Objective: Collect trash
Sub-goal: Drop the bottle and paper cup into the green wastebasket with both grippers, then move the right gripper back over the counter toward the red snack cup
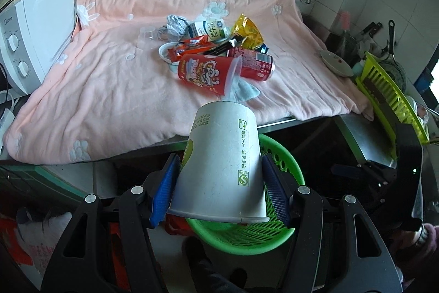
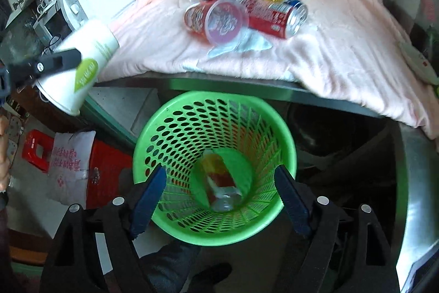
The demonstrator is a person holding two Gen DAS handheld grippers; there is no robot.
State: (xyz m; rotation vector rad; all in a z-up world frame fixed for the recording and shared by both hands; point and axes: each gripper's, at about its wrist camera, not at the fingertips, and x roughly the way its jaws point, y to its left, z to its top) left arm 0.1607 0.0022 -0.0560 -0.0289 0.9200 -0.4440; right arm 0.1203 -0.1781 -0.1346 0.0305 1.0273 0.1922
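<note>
The white paper cup (image 1: 219, 166) is pinched mouth-down in the left gripper (image 1: 219, 191), low centre of the left wrist view, with the green basket (image 1: 285, 164) partly underneath, so probably only a short shift is needed. The right gripper (image 2: 219, 199) is spread wide and empty over the basket, nothing touched.

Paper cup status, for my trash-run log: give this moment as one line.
left gripper: shut on paper cup | right gripper: open, over green basket | basket: some trash inside | blanket: trash pile left
</note>
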